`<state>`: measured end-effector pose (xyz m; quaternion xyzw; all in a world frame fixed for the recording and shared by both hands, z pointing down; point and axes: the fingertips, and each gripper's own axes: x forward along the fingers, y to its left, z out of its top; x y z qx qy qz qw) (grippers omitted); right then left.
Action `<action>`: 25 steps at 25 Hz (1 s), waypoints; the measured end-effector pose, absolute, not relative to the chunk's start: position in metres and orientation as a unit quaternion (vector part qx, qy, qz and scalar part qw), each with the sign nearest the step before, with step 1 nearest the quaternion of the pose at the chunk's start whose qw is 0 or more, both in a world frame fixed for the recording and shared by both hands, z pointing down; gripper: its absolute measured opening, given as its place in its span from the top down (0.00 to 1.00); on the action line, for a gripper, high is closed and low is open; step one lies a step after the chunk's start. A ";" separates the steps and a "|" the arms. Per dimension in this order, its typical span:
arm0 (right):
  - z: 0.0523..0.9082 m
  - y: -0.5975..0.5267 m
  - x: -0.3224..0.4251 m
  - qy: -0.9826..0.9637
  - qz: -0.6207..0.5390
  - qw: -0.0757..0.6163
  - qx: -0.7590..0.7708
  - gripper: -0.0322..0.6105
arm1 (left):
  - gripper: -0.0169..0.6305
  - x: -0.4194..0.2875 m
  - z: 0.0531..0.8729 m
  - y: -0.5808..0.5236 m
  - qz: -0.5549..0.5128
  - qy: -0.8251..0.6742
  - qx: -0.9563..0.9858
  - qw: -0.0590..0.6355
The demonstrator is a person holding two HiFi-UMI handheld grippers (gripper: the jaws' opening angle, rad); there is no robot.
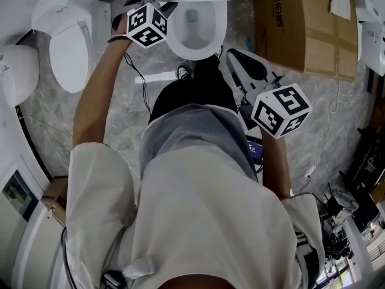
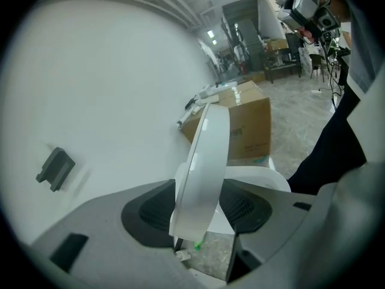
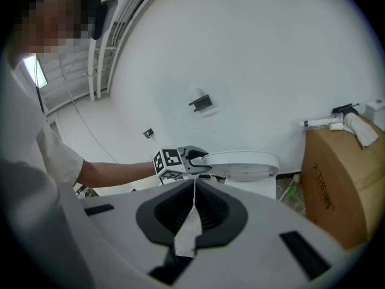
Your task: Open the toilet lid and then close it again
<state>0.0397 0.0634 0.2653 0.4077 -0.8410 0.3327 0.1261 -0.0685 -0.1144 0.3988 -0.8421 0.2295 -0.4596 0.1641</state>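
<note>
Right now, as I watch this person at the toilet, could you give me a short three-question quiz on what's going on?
1. Multiple choice: the left gripper is closed on A) a brush, B) the toilet lid, C) a towel.
2. True or false: the jaws of the right gripper stand wide apart.
3. Fill in: in the head view, right of the toilet bowl stands a cardboard ___.

Key: 1 B. 2 False, they are together. 3 box.
</note>
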 end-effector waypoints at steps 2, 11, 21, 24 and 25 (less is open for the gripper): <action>0.267 0.066 0.040 -0.840 0.335 0.132 0.406 0.93 | 0.66 -0.067 0.400 -0.111 -0.458 0.232 -0.842 0.167; 0.267 0.061 0.043 -0.843 0.327 0.156 0.398 0.93 | 0.66 -0.070 0.414 -0.088 -0.462 0.235 -0.834 0.186; 0.281 0.066 0.042 -0.844 0.330 0.170 0.387 0.93 | 0.66 -0.069 0.432 -0.066 -0.471 0.232 -0.827 0.200; 0.286 0.069 0.041 -0.843 0.335 0.174 0.382 0.93 | 0.66 -0.068 0.438 -0.059 -0.474 0.229 -0.825 0.205; 0.287 0.069 0.040 -0.843 0.337 0.176 0.381 0.93 | 0.66 -0.068 0.440 -0.057 -0.475 0.228 -0.825 0.206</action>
